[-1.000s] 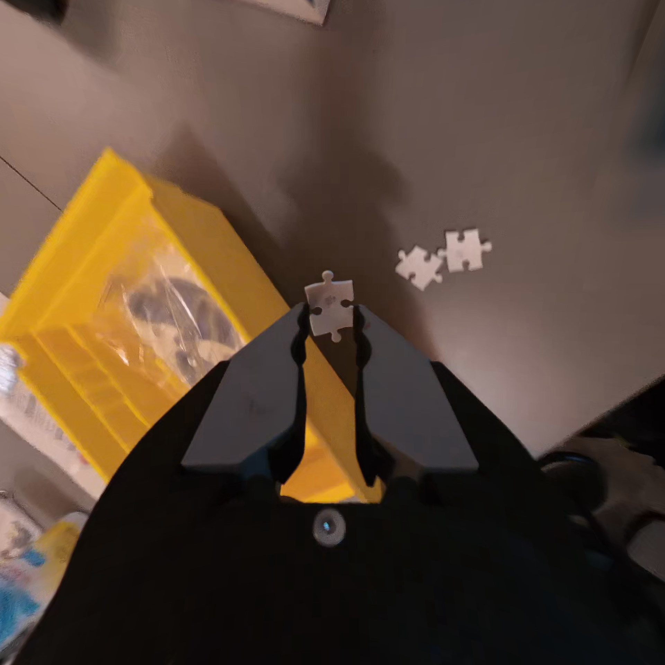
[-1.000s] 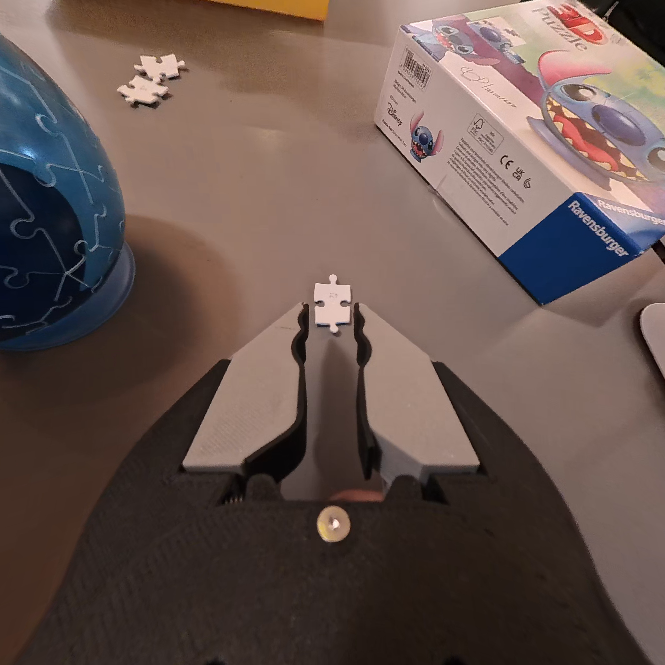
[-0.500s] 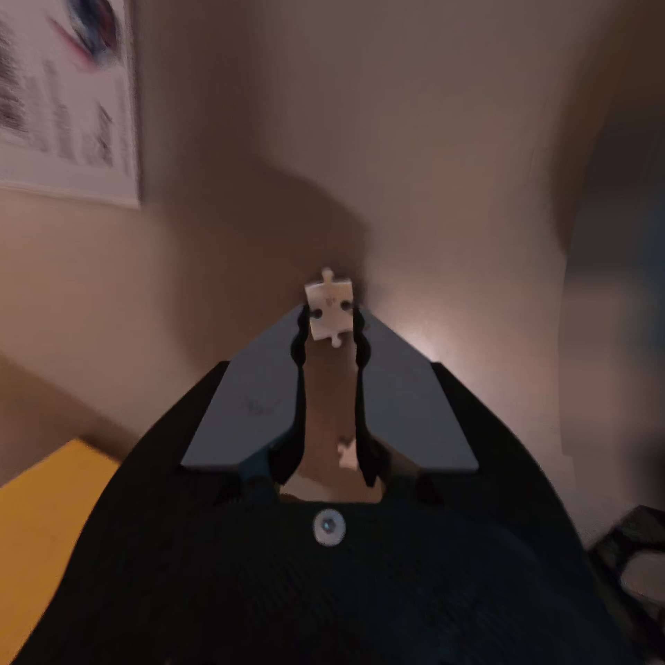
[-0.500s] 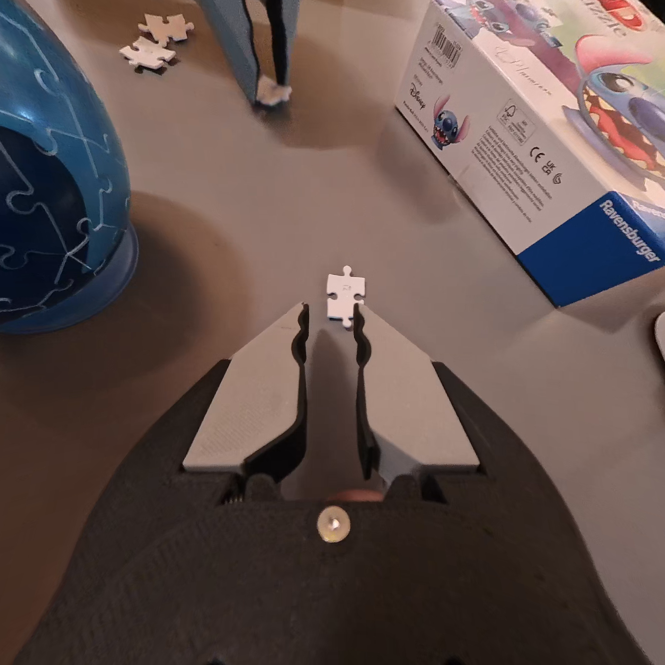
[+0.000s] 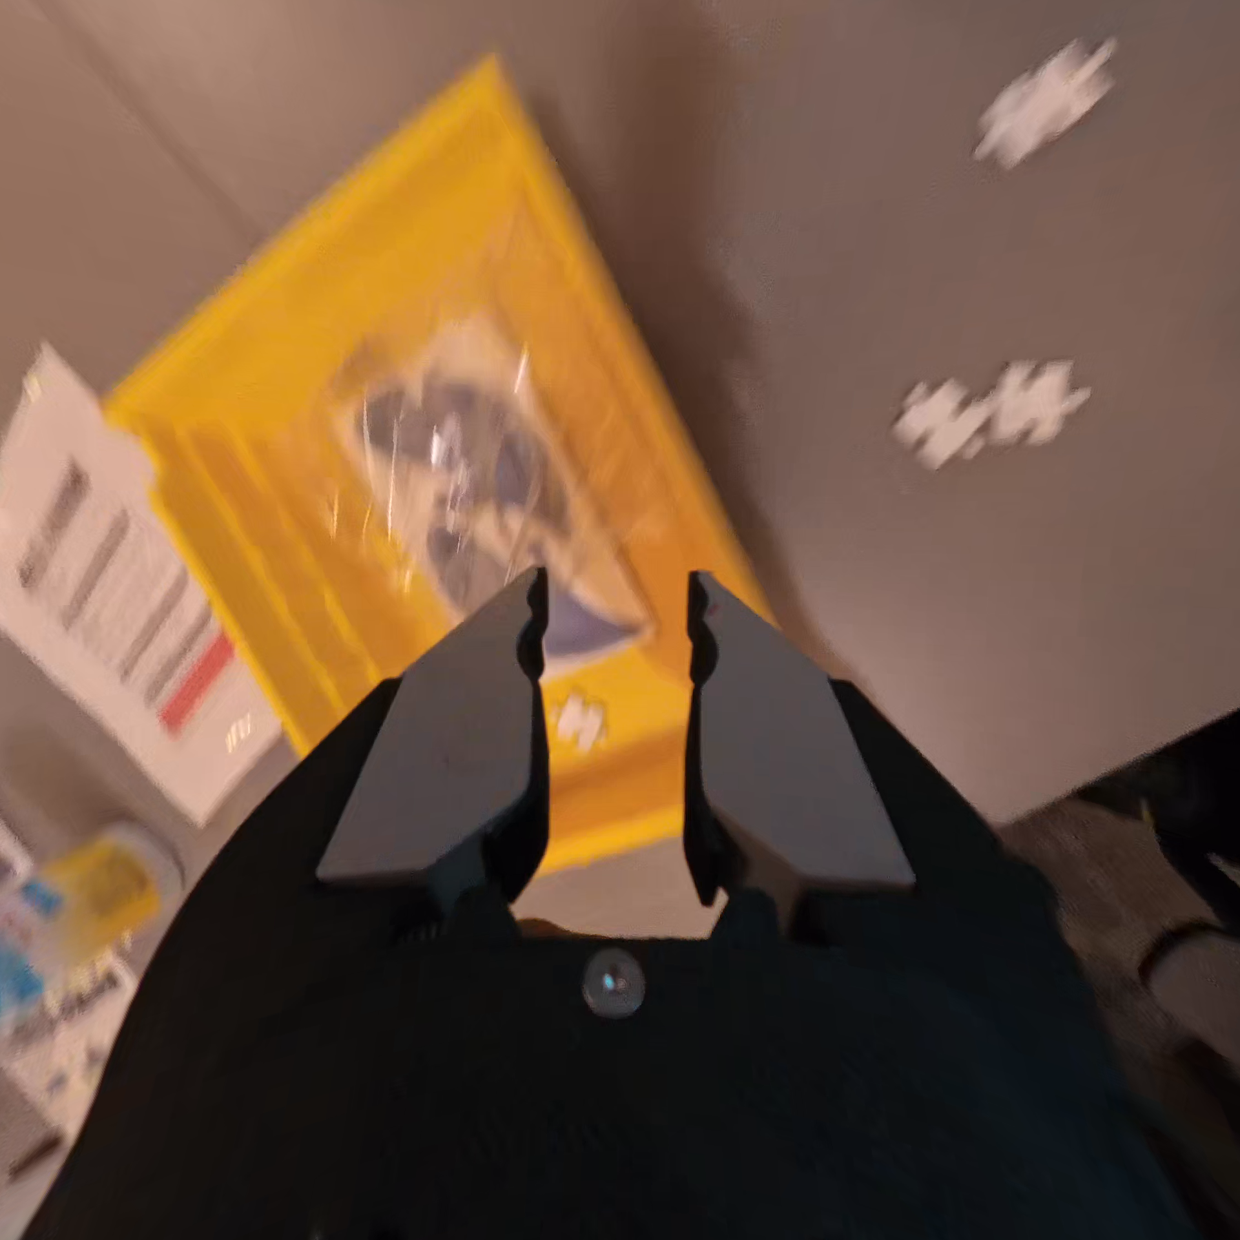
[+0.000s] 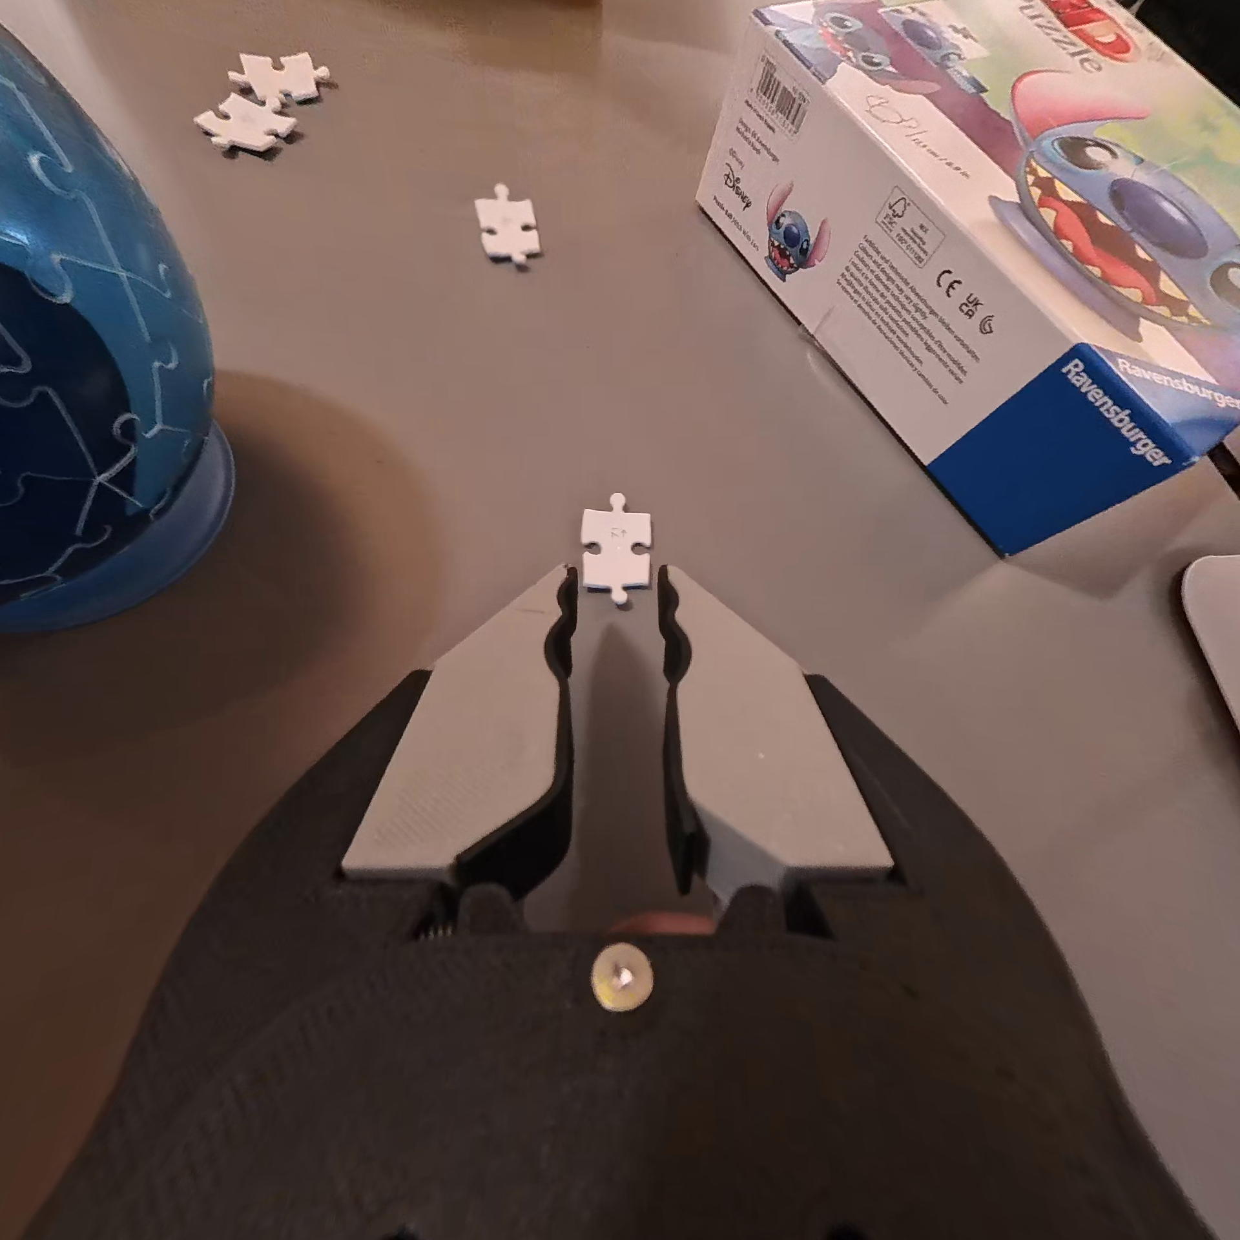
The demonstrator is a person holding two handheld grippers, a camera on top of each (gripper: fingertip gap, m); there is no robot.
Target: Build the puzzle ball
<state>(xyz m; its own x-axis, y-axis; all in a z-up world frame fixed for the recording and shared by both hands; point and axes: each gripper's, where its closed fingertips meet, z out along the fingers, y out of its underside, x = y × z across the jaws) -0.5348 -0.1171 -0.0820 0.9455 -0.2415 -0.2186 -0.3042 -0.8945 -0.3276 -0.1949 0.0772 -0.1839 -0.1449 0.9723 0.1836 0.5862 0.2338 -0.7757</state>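
The blue puzzle ball point(image 6: 87, 335), partly built, stands on its blue base at the left of the right wrist view. A white puzzle piece point(image 6: 616, 547) lies flat on the grey table just ahead of my right gripper point(image 6: 615, 570), whose jaws stand slightly apart on either side of it without gripping it. A second single piece point(image 6: 506, 228) lies farther off, and two more pieces point(image 6: 265, 100) lie at the far left. My left gripper point(image 5: 614, 584) is open and empty, over a yellow bin point(image 5: 282, 376). That view is blurred, and white pieces point(image 5: 990, 423) show at its right.
The printed puzzle box point(image 6: 1006, 235) lies at the right. A white object point(image 6: 1214, 637) sits at the right edge. The yellow bin holds a clear plastic bag point(image 5: 463, 483), and a white printed sheet point(image 5: 100, 570) lies beside it. The table edge point(image 5: 1107, 758) runs at the lower right. Some 40 cm of space lies between my two pairs of fingers.
My left gripper set its piece down on the table, opened, and swung back over the yellow bin. My right gripper shifted slightly around the near piece.
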